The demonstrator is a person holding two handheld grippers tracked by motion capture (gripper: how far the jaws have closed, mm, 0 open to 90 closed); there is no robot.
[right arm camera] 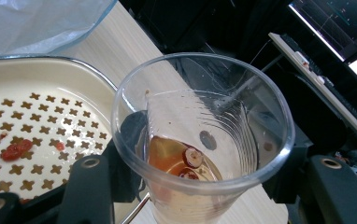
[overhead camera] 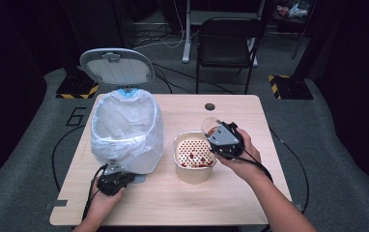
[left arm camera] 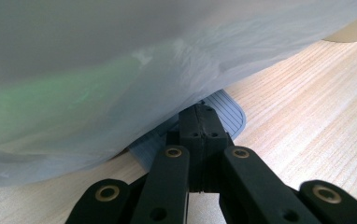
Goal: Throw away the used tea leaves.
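Right of the bin (overhead camera: 124, 130), right gripper (overhead camera: 219, 137) clamps the cup (right arm camera: 200, 140); tip slowly over the strainer (overhead camera: 194, 157). Left gripper (left arm camera: 200, 135), shut, presses the pedal (left arm camera: 228, 114).

Clear glossy plastic cup (right arm camera: 200, 135); matt wood table (overhead camera: 173, 203).

Black tongs (left arm camera: 200, 126) with brass-ringed screws, grey plate, trailing black cables.

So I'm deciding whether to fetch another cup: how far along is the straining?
Partly done: red bits already lie on the strainer tray. In hand: the right claw grips the clear cup, which holds amber liquid and a few pieces beside the tray. The left claw, shut, presses the bin pedal, lid up. Left: emptying the cup and binning the scraps.
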